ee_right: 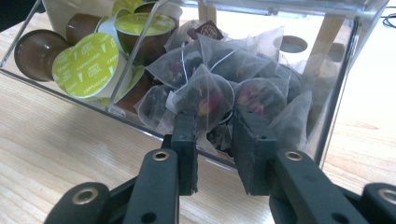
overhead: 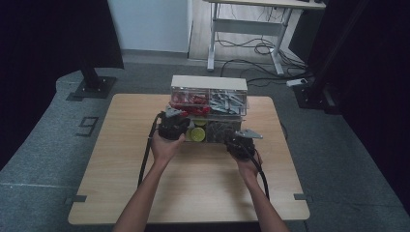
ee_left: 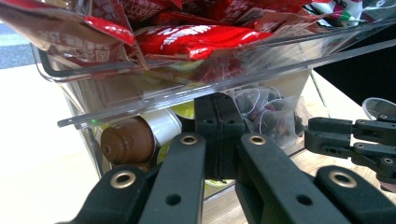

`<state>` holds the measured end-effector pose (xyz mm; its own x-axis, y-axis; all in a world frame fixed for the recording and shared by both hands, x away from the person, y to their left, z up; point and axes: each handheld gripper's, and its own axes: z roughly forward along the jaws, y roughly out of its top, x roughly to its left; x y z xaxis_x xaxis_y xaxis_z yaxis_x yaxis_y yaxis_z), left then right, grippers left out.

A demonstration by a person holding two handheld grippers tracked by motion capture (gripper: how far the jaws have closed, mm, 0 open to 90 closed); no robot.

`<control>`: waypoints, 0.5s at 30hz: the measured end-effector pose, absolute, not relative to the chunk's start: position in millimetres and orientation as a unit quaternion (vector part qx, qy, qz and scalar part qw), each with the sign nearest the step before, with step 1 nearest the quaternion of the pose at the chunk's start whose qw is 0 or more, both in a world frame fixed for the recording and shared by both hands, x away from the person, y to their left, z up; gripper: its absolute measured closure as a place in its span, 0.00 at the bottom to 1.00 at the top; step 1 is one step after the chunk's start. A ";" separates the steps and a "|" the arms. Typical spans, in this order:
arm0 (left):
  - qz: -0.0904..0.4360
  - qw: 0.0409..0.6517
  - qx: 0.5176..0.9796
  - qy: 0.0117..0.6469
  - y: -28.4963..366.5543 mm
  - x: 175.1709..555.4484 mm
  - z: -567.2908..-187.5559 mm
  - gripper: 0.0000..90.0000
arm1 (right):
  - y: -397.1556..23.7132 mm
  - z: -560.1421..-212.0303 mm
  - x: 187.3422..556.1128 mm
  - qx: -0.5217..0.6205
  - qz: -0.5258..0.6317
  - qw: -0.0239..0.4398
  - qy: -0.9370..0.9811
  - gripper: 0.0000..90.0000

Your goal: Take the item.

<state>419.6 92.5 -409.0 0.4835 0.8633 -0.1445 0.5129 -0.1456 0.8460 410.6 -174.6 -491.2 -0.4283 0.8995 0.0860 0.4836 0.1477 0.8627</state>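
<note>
two tiers — red packets [ee_left: 196, 37] above capsules [ee_right: 85, 65], tea bags [ee_right: 205, 93].

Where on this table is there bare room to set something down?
Bare wood lies left of the left tool, right of the right tool, and along the near edge of the table around the forearms. The middle back is crowded: the clear organiser and both tools sit there.

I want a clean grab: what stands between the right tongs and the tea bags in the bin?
Nothing visible. The right tongs are open at the clear bin's low front lip, with a pyramid tea bag just past their tips.
</note>
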 end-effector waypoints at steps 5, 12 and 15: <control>0.192 0.455 0.731 0.470 92.5 419.7 -409.0 1.00 | -172.1 -489.3 413.5 0.480 0.441 0.241 0.719 0.76; 0.190 0.457 0.731 0.470 93.0 420.0 -409.1 1.00 | -167.0 -487.7 419.2 0.474 0.435 0.253 0.723 0.75; 0.188 0.459 0.730 0.470 93.4 420.3 -409.2 1.00 | -164.9 -487.7 421.5 0.475 0.431 0.257 0.723 0.74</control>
